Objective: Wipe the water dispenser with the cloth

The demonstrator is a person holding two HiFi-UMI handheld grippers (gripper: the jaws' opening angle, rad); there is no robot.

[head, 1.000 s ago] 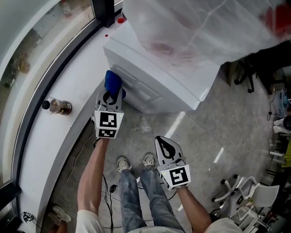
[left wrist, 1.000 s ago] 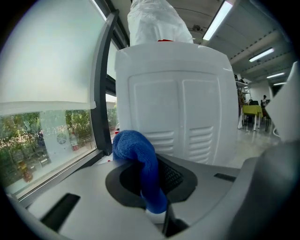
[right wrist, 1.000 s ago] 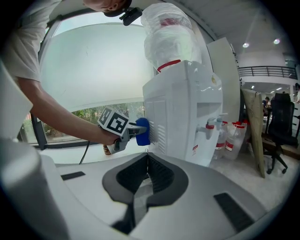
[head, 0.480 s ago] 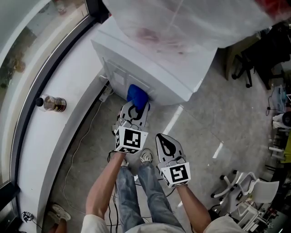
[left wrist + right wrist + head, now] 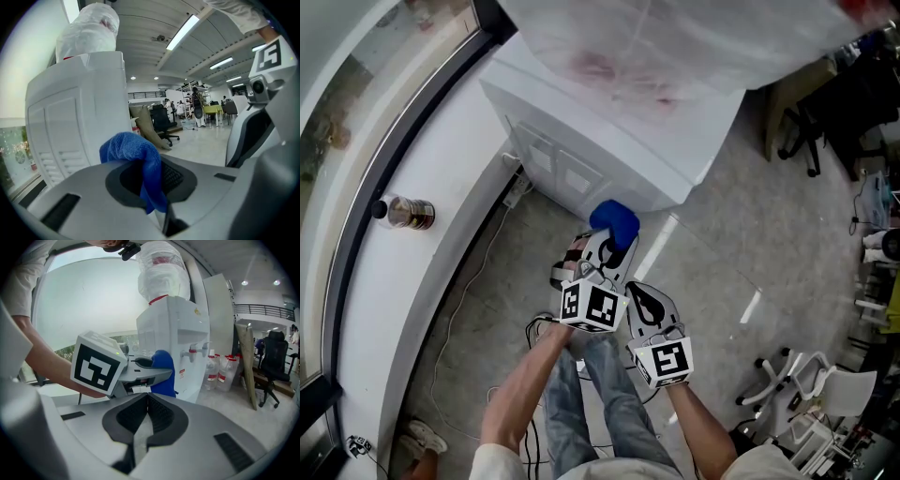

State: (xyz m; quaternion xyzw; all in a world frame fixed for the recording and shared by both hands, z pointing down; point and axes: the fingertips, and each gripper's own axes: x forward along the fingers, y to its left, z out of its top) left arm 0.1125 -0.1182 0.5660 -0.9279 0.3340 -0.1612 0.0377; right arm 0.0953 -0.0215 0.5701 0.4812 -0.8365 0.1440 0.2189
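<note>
The white water dispenser [image 5: 609, 141] stands at the top centre of the head view, with a plastic-wrapped bottle [image 5: 675, 37] on top of it. My left gripper [image 5: 614, 246] is shut on a bunched blue cloth [image 5: 614, 223], which it holds by the dispenser's lower edge; contact cannot be told. In the left gripper view the cloth [image 5: 129, 147] bulges out of the jaws beside the dispenser's panelled side [image 5: 75, 117]. My right gripper [image 5: 645, 302] sits shut and empty just right of the left one. The right gripper view shows the cloth [image 5: 164, 369] in front of the dispenser [image 5: 180, 329].
A brown bottle [image 5: 405, 212] lies on the curved white window ledge [image 5: 412, 309] at left. Cables and a power strip [image 5: 517, 192] lie on the floor beside the dispenser. Office chairs [image 5: 806, 141] stand at right. Several spare water bottles [image 5: 220, 371] stand past the dispenser.
My left gripper carried the cloth from the dispenser's left side rightward along its lower part, ending next to the right gripper. The right gripper has stayed where it was.
</note>
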